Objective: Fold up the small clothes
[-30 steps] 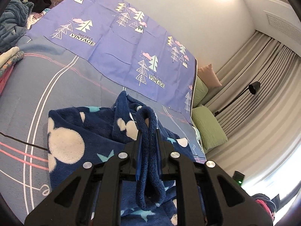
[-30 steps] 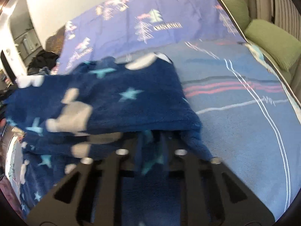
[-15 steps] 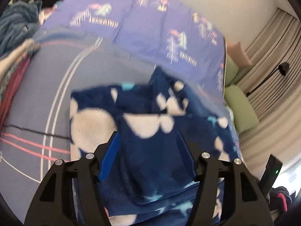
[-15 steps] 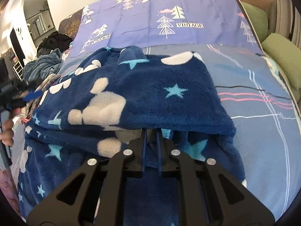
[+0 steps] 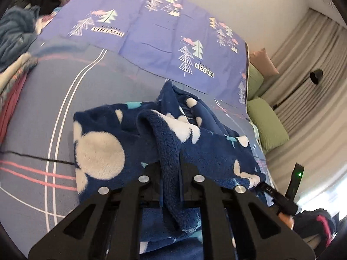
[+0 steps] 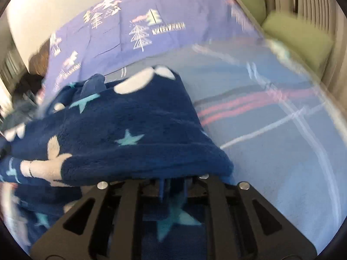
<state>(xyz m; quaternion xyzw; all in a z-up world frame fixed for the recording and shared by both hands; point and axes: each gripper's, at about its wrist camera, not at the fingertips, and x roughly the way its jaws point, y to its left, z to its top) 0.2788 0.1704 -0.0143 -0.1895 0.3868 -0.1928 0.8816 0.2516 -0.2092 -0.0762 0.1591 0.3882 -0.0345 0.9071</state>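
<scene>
A navy fleece garment (image 5: 104, 143) with white mouse-head shapes and light-blue stars lies bunched on the bed. My left gripper (image 5: 170, 169) is shut on a thick fold of the garment, which hangs down between the fingers. In the right wrist view the same garment (image 6: 121, 125) drapes over my right gripper (image 6: 172, 186), which is shut on its edge; the fingertips are hidden under the fleece. The other gripper's tip (image 5: 279, 197) shows at the garment's right edge.
The bed has a blue-grey sheet (image 5: 43, 112) with white and pink lines and a purple tree-print cover (image 5: 151, 34) behind. Green pillows (image 5: 269, 125) and curtains are to the right. A pile of other clothes (image 5: 13, 43) lies at the left edge. A thin black cable (image 5: 32, 157) crosses the sheet.
My left gripper was open around the fleece half a second ago and has now shut on a fold. The right gripper stays shut on the garment; its view is blurred as it moves.
</scene>
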